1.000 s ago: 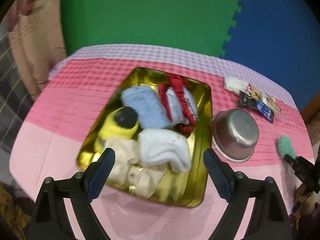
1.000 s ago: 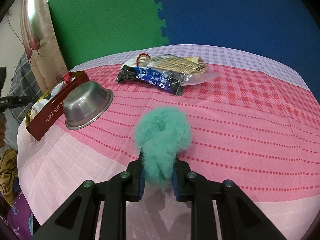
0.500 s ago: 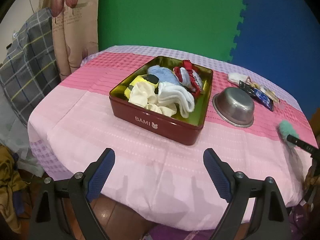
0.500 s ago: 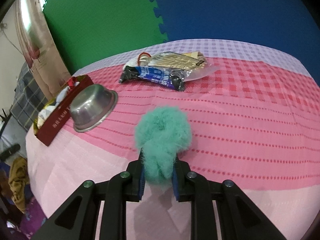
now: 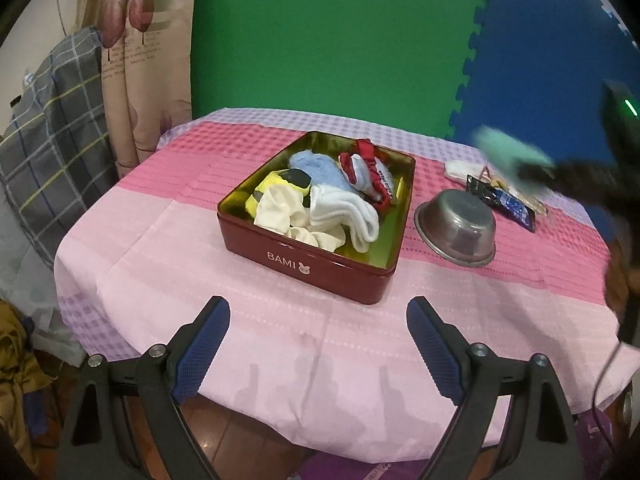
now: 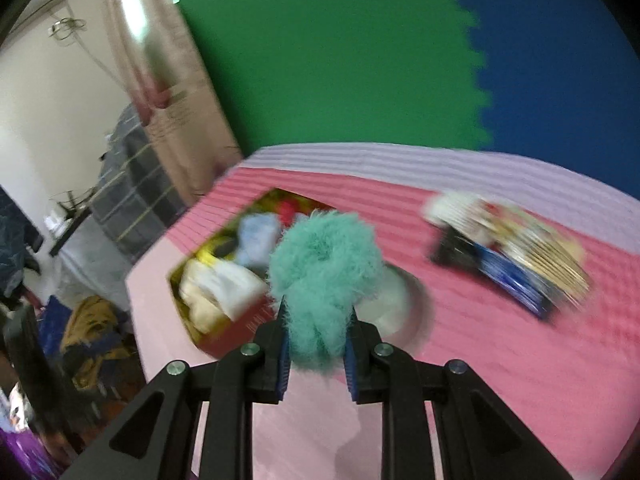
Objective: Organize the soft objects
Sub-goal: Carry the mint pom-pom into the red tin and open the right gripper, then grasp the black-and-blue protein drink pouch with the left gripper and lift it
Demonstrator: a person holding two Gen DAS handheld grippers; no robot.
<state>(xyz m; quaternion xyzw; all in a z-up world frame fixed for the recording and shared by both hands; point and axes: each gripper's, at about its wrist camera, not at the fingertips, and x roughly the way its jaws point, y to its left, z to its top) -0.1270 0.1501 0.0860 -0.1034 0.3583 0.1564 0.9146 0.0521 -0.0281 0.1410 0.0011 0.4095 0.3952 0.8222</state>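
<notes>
A dark red tin (image 5: pixel 320 266) marked BAMI, gold inside, sits mid-table with several rolled socks (image 5: pixel 320 200) in white, blue, yellow and red. My left gripper (image 5: pixel 318 350) hangs open over the near table edge, short of the tin, nothing between its blue pads. My right gripper (image 6: pixel 318 346) is shut on a fluffy teal ball (image 6: pixel 324 272), held in the air above the table; the tin (image 6: pixel 236 332) and the steel bowl (image 6: pixel 408 304) lie blurred behind it. In the left wrist view the teal ball (image 5: pixel 508 150) shows blurred at the right, above the bowl.
An upturned steel bowl (image 5: pixel 458 230) stands right of the tin. Snack packets (image 5: pixel 504 196) lie at the far right, seen also as snack packets (image 6: pixel 516 256). A pink checked cloth (image 5: pixel 200 248) covers the round table. A curtain and a plaid cloth (image 5: pixel 52 152) stand at the left.
My left gripper drew back from above the tin to the near table edge, then stayed. My right gripper lifted the teal ball off the cloth and swung left toward the tin.
</notes>
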